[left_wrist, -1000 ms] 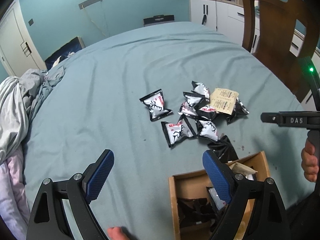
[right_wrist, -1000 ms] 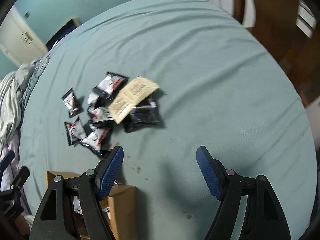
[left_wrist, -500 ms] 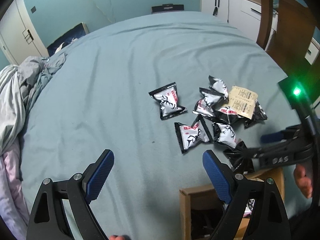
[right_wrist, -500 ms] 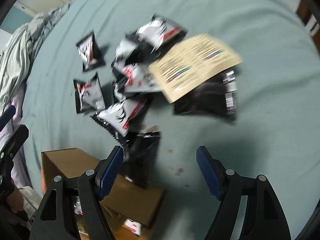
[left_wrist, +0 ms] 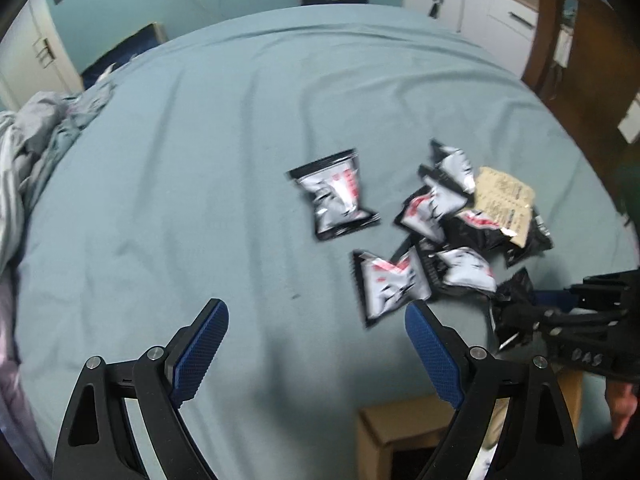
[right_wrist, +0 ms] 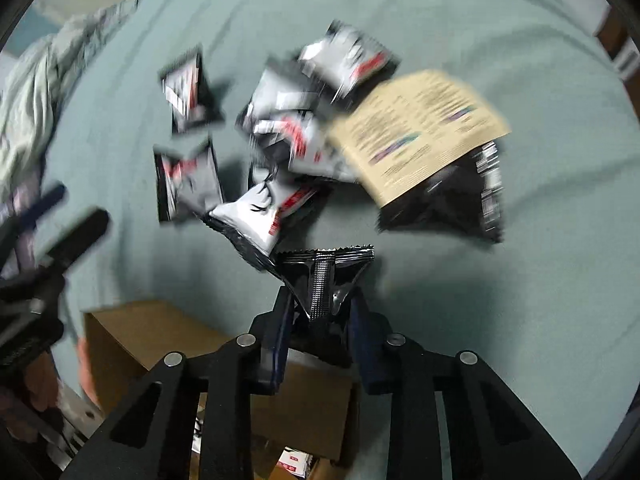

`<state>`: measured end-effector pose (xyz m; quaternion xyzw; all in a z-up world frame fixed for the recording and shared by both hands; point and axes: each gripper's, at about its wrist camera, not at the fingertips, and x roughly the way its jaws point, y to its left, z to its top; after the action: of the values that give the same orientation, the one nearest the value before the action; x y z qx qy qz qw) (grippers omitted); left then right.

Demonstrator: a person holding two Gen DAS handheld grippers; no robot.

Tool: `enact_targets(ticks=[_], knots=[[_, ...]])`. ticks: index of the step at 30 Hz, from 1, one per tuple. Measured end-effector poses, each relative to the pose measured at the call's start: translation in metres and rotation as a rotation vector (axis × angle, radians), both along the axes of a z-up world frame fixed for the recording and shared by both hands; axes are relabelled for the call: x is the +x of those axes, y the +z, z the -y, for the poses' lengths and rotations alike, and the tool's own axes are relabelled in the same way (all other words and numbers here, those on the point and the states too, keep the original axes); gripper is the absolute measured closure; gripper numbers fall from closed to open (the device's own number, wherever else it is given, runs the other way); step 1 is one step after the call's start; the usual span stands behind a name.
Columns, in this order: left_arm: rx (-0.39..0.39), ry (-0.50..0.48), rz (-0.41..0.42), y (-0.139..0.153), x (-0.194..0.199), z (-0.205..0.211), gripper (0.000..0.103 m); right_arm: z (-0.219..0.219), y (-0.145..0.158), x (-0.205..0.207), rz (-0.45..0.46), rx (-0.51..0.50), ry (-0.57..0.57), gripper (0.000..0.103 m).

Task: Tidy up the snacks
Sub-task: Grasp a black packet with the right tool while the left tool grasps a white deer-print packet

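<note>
Several black-and-white snack packets (left_wrist: 448, 216) (right_wrist: 288, 132) lie heaped on the teal bedsheet, with a beige packet (left_wrist: 504, 200) (right_wrist: 420, 132) on top. One packet (left_wrist: 336, 196) lies apart to the left. My right gripper (right_wrist: 322, 300) (left_wrist: 520, 316) is closing its jaws, and the pads press on a black snack packet (right_wrist: 326, 268) at the near edge of the heap. My left gripper (left_wrist: 316, 312) hangs open and empty over bare sheet, its right finger close to another packet (left_wrist: 390, 284). A brown cardboard box (right_wrist: 168, 332) (left_wrist: 400, 420) stands open just below both grippers, with packets inside.
Crumpled grey bedding (left_wrist: 36, 148) lies along the left side of the bed. A wooden chair (left_wrist: 580, 40) and white cabinets (left_wrist: 480, 4) stand beyond the far right edge. A person's hand (left_wrist: 622, 408) holds the right gripper's handle.
My right gripper dropped onto the near edge of the heap and closed from wide open onto the black packet. My left gripper moved forward and lower toward the packets, still open.
</note>
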<state>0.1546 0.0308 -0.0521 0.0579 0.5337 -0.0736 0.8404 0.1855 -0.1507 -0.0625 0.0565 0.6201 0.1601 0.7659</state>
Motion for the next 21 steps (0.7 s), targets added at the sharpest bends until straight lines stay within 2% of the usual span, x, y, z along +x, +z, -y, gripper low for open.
enact_targets(ticks=[4, 7, 9, 11, 13, 15, 16, 17, 21], knots=[[-0.041, -0.107, -0.008, -0.006, 0.010, 0.025, 0.011, 0.029, 0.024, -0.010, 0.074, 0.067, -0.134, 0.079], [0.018, -0.170, -0.031, -0.020, 0.020, 0.045, 0.012, 0.046, 0.038, -0.028, 0.106, 0.093, -0.208, 0.079], [0.026, -0.187, -0.068, -0.031, 0.027, 0.051, 0.013, 0.065, 0.045, -0.048, 0.127, 0.092, -0.264, 0.079], [0.014, -0.190, -0.120, -0.042, 0.034, 0.054, 0.019, 0.078, 0.052, -0.065, 0.156, 0.082, -0.301, 0.079], [0.023, -0.188, -0.131, -0.047, 0.038, 0.054, 0.033, 0.088, 0.059, -0.087, 0.191, 0.088, -0.330, 0.079], [0.009, -0.185, -0.123, -0.046, 0.043, 0.051, 0.036, 0.094, 0.067, -0.110, 0.210, 0.111, -0.344, 0.079], [-0.004, -0.180, -0.122, -0.045, 0.044, 0.050, 0.044, 0.093, 0.070, -0.120, 0.213, 0.125, -0.344, 0.079], [-0.007, -0.175, -0.125, -0.045, 0.045, 0.049, 0.057, 0.094, 0.069, -0.134, 0.210, 0.152, -0.346, 0.079], [-0.020, -0.174, -0.107, -0.038, 0.039, 0.046, 0.067, 0.098, 0.062, -0.172, 0.183, 0.215, -0.377, 0.079]])
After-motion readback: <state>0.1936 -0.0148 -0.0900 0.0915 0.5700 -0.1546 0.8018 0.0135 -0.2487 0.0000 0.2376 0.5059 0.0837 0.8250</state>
